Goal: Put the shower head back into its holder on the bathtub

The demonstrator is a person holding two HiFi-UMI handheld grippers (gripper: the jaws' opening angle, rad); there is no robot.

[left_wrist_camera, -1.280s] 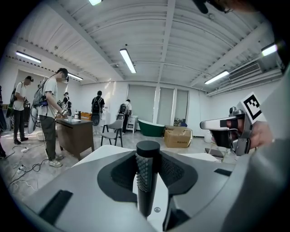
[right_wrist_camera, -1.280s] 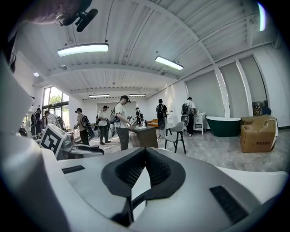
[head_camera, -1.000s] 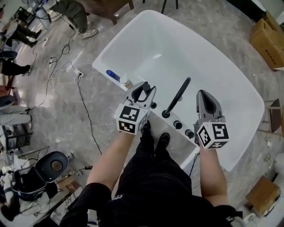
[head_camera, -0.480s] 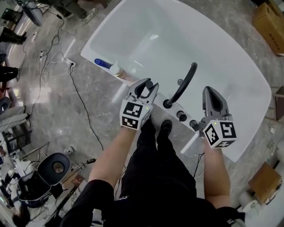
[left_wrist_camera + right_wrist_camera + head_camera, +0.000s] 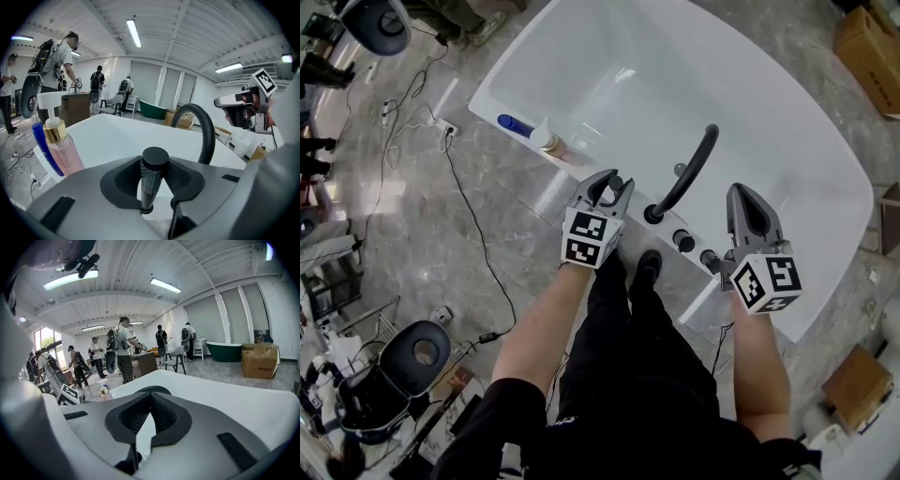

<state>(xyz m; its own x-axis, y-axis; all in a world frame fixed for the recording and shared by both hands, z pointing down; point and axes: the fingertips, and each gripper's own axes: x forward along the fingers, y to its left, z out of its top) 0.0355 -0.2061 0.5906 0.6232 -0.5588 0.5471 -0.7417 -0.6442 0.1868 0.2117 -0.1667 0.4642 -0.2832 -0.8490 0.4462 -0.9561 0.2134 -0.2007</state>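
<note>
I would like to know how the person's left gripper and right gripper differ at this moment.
The left gripper has its jaws apart; the right gripper has them shut. The left gripper has the upright black knurled shower head between its jaws; the right gripper holds nothing. In the head view, the left gripper is left of the curved black spout, the right gripper right of it. Both are grey and of the same build.

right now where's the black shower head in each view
Head view: black shower head upright at centre, between the left gripper's jaws.
Left gripper view: low centre, between that gripper's jaws.
Right gripper view: not in it.
Shared landmark: white bathtub.
</note>
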